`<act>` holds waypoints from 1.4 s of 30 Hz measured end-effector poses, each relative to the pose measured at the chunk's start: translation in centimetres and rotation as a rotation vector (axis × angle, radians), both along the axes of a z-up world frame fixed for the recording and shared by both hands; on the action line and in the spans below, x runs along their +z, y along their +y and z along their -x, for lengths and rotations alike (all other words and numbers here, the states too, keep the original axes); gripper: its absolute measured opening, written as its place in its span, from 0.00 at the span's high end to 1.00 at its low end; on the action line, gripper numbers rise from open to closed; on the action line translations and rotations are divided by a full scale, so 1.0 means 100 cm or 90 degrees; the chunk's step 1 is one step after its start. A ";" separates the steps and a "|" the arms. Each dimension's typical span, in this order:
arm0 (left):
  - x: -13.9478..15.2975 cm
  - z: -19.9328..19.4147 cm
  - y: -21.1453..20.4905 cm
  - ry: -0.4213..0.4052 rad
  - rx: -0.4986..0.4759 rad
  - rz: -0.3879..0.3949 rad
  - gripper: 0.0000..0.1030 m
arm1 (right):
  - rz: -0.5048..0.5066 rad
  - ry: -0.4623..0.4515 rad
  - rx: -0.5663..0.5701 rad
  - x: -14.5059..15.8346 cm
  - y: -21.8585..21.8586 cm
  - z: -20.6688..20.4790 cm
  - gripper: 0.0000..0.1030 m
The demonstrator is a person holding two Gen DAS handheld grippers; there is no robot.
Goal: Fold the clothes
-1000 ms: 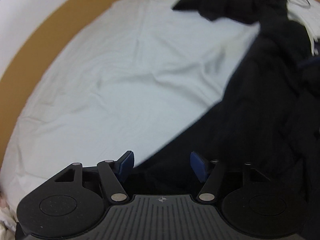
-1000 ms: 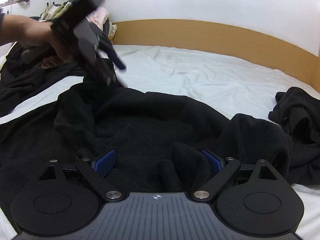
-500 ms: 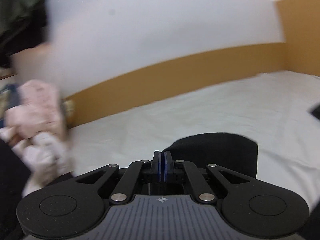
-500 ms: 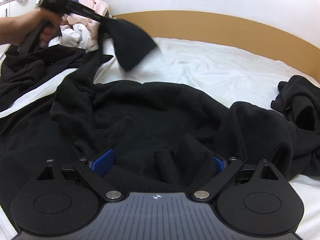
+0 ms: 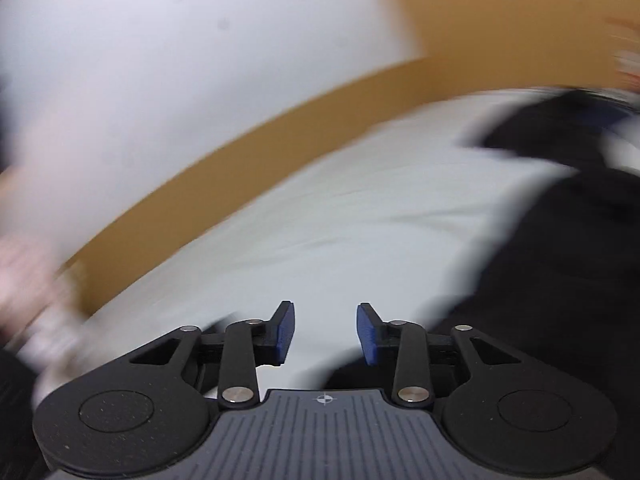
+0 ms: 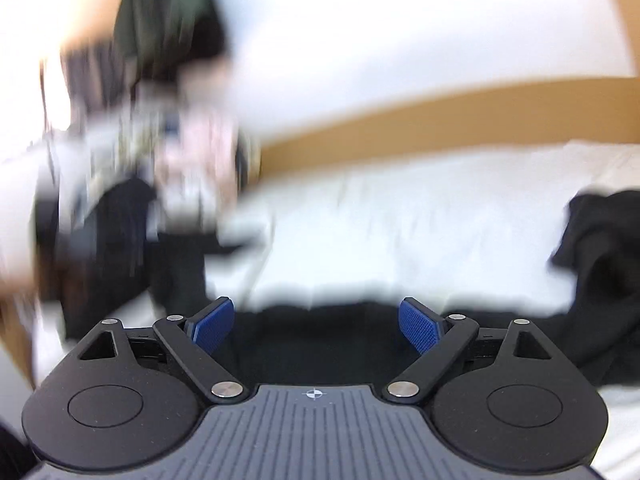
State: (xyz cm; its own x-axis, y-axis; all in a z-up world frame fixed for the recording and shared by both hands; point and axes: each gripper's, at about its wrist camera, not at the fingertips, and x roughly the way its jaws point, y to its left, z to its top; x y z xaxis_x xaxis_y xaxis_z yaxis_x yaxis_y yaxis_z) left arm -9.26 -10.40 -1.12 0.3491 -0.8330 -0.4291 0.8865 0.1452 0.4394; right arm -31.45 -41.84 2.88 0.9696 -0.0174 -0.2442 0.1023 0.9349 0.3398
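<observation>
Black fleece garment (image 6: 600, 280) is seen spread on the white bed sheet (image 6: 420, 232), below the right gripper (image 6: 318, 320), whose jaws are closing from wide (nothing pinched). Left gripper (image 5: 325, 332) is seen opening over bare sheet beside the fleece, nothing between its pads.

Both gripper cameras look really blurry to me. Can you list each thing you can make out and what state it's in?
Left gripper: jaws opening, nothing between the pads.
Right gripper: jaws wide, closing slightly, gripping nothing.
Black garment: unfolded, bunched on the bed.
White sheet: spread over the bed, lightly wrinkled.
Wooden headboard: upright behind the mattress.
Clothes pile: too blurred to read.
</observation>
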 end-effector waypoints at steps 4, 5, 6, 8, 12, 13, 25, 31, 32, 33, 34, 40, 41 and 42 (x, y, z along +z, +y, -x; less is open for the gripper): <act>-0.023 0.067 -0.017 -0.079 -0.221 -0.068 0.24 | 0.090 0.014 0.075 0.008 -0.014 0.027 0.11; -0.028 0.067 -0.024 -0.088 -0.223 -0.084 0.29 | 0.122 0.037 0.112 0.006 -0.013 0.031 0.11; -0.032 0.063 -0.032 -0.086 -0.214 -0.098 0.34 | 0.138 0.066 0.152 0.002 -0.011 0.034 0.11; -0.040 0.054 -0.045 -0.074 -0.195 -0.123 0.61 | 0.157 0.118 0.194 -0.011 -0.004 0.033 0.11; -0.052 0.031 -0.046 -0.008 -0.176 -0.148 0.89 | 0.246 0.156 0.201 -0.032 0.019 0.018 0.11; -0.052 0.028 -0.045 -0.004 -0.177 -0.147 0.91 | 0.255 0.159 0.202 -0.036 0.026 0.012 0.14; 0.057 -0.118 -0.133 -0.088 0.020 0.048 0.92 | 0.386 0.085 0.094 0.049 -0.022 -0.147 0.84; 0.022 -0.219 -0.234 -0.012 0.191 0.071 0.91 | 0.395 0.163 -0.002 0.023 -0.080 -0.295 0.82; 0.005 -0.229 -0.246 -0.011 0.202 0.051 0.90 | 0.390 0.186 -0.012 0.010 -0.089 -0.316 0.82; -0.012 -0.237 -0.258 -0.015 0.213 0.027 0.88 | 0.384 0.209 -0.019 -0.004 -0.097 -0.333 0.82; -0.029 -0.243 -0.269 -0.023 0.221 -0.005 0.83 | 0.376 0.233 -0.027 -0.019 -0.104 -0.347 0.80; -0.056 -0.255 -0.281 -0.059 0.316 -0.036 0.10 | 0.270 0.316 -0.083 -0.074 -0.135 -0.367 0.32; -0.050 -0.257 -0.275 -0.055 0.332 -0.012 0.03 | 0.242 0.291 -0.103 -0.067 -0.139 -0.352 0.32; -0.042 -0.259 -0.264 -0.045 0.350 0.013 0.02 | 0.222 0.265 -0.123 -0.056 -0.142 -0.334 0.32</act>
